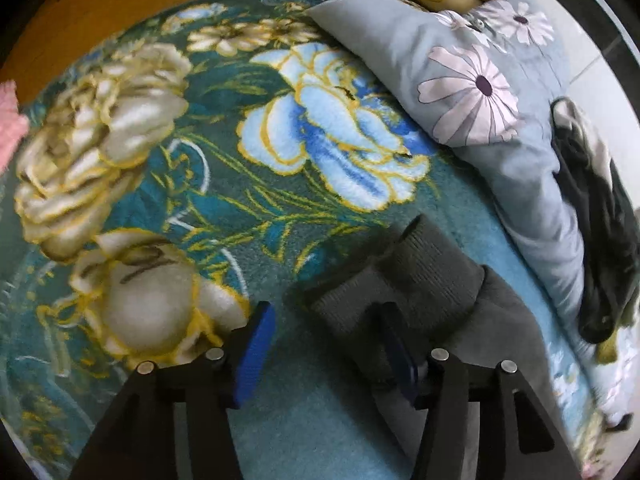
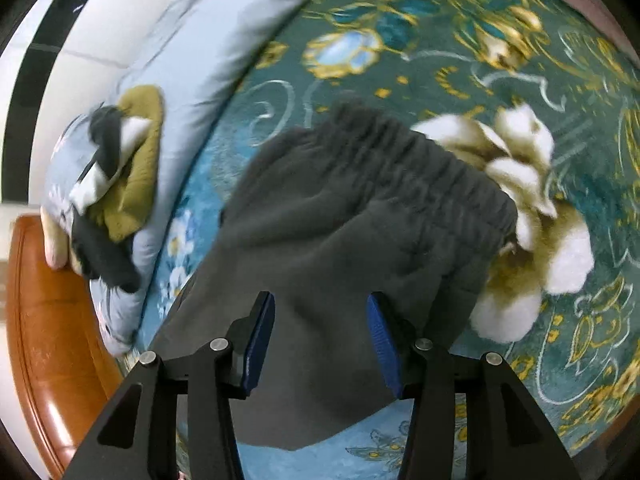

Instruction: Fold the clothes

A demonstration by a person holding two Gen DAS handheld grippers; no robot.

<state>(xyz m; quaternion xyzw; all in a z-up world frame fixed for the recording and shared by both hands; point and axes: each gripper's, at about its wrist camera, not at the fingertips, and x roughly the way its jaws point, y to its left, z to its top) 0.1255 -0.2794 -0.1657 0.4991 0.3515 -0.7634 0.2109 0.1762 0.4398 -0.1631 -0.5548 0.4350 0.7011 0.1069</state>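
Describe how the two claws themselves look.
Both match: the left claw and right claw each have matte black angular arms with cut-out slots, round silver pivot pins, and two flat blue ribbed pads. No cables, markings or sleeves show.

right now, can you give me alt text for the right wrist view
The open right gripper hovers over dark grey sweatpants with a gathered waistband, lying on a teal floral blanket. To the left, a pale blue pillow holds a small pile of olive and black clothes.
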